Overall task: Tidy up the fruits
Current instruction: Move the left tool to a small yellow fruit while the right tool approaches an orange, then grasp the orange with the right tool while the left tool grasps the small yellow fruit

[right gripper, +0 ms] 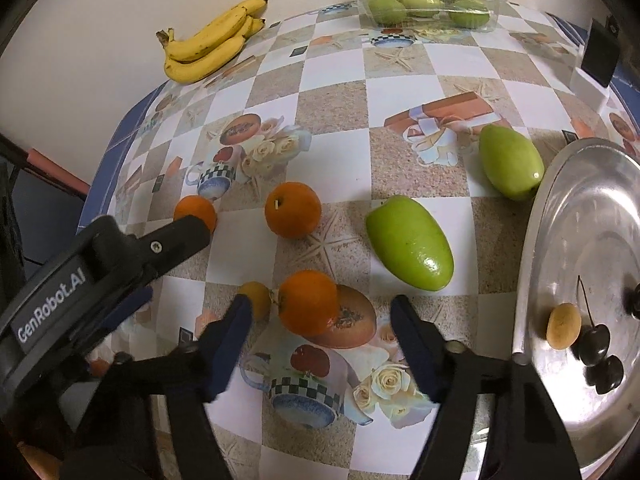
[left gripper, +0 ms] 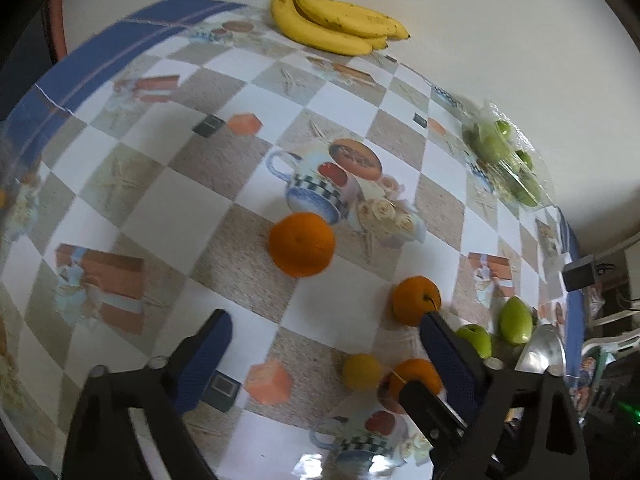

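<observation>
Three oranges lie on the patterned tablecloth. In the right wrist view my right gripper (right gripper: 322,314) is open with the nearest orange (right gripper: 308,307) between its fingertips, low over the table. A small yellow fruit (right gripper: 256,298) sits by the left finger. A second orange (right gripper: 293,210) and a third (right gripper: 196,210) lie farther off. Two loose green fruits (right gripper: 409,242) (right gripper: 510,162) lie near the metal plate (right gripper: 576,208). My left gripper (left gripper: 324,330) is open and empty above the table, with an orange (left gripper: 302,244) ahead of it.
A banana bunch (left gripper: 336,16) lies at the far table edge by the wall. A clear plastic box of green fruits (right gripper: 428,4) stands at the back. The plate holds a small yellow fruit (right gripper: 563,326) and dark cherries (right gripper: 598,354). A black device (right gripper: 600,54) stands at the right edge.
</observation>
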Demonstrator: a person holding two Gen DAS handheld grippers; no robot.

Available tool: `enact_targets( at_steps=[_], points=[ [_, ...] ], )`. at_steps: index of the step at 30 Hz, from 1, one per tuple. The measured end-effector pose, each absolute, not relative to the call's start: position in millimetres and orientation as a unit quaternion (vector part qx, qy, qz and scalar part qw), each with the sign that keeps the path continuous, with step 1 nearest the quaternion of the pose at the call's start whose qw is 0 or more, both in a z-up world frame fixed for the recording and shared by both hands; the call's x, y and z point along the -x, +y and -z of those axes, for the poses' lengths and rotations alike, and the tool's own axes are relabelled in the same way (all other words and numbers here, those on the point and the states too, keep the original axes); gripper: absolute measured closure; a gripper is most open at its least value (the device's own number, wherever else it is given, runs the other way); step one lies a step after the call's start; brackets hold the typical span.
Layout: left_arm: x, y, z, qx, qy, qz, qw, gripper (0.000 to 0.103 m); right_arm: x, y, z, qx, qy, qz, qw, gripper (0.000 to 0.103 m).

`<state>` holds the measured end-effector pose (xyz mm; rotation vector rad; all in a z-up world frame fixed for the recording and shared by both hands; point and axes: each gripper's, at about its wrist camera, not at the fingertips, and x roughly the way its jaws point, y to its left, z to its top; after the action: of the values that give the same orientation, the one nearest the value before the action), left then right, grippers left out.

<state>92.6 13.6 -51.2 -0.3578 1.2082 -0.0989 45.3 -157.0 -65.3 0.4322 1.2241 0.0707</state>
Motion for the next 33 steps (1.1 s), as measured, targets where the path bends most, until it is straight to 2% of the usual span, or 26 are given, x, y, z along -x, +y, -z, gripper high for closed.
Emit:
enact_targets(
  at_steps=[5,7,13,19,23,24,33],
  points=[
    [-91.6,10.7,58.3,0.182,0.580,0.058,0.792,0.031,-46.6,-158.4,65.7,-0.213,0.567,-0.037,0.795,0.045],
    [-91.8,7.8,60.3,0.184,0.586,0.065,0.787,0.032,-47.6,-159.1,65.9,-0.219,0.565,-0.040,0.794,0.053],
    [-91.1,6.3,61.4,0.194,0.591,0.076,0.779,0.051,-49.3,-159.1,68.9,-0.224,0.569,-0.044,0.790,0.060],
    [-90.3,6.2,60.5,0.203,0.591,0.081,0.776,0.058,-50.8,-155.6,69.7,-0.227,0.571,-0.055,0.787,0.067],
    [-90.7,5.8,60.7,0.204,0.591,0.080,0.776,0.060,-51.4,-153.8,69.0,-0.221,0.571,-0.055,0.789,0.068],
    [-90.6,5.3,60.9,0.203,0.592,0.081,0.776,0.061,-51.2,-154.5,68.4,-0.223,0.570,-0.055,0.789,0.071],
    [-90.8,3.2,64.6,0.199,0.598,0.081,0.772,0.062,-48.7,-155.7,63.3,-0.221,0.571,-0.057,0.789,0.071]
  ],
)
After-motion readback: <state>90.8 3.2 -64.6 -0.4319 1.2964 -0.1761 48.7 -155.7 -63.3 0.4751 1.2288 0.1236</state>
